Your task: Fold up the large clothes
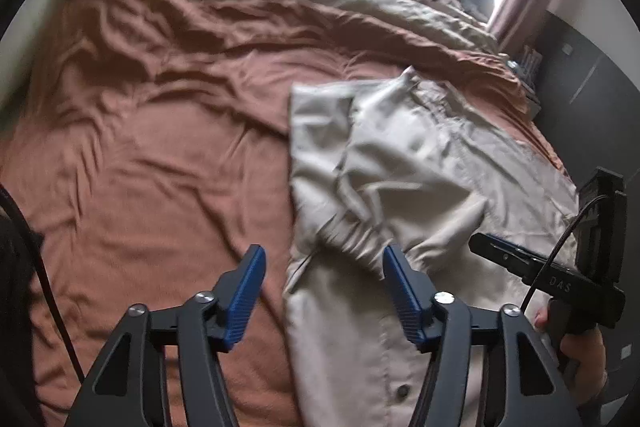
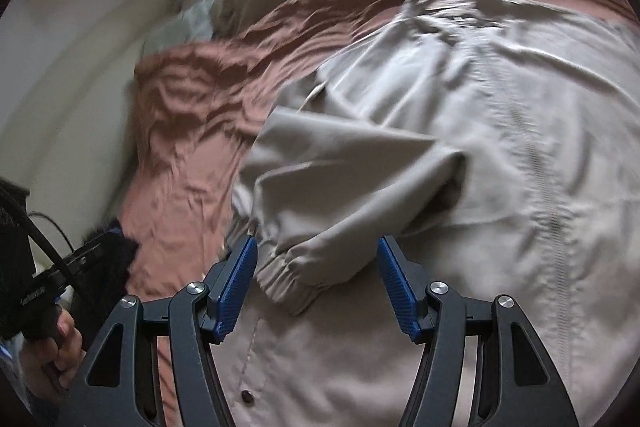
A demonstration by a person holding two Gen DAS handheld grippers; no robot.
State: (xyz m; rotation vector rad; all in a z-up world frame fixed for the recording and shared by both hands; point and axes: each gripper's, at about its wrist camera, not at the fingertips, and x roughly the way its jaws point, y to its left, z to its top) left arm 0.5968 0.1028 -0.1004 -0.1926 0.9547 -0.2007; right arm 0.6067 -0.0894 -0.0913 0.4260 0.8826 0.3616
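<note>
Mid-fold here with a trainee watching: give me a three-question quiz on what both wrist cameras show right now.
1. True or false: the right gripper is clamped on the jacket's sleeve.
2. What does the jacket lie on? A) a wooden floor B) a rust-brown bedsheet C) a chair
3. Fill in: the sleeve's elastic cuff lies folded across the jacket's ____.

Key: 1. False; its fingers are spread, with the cuff seen between them, and the left gripper is open too. 2. B. 3. Front, beside the zipper.
</note>
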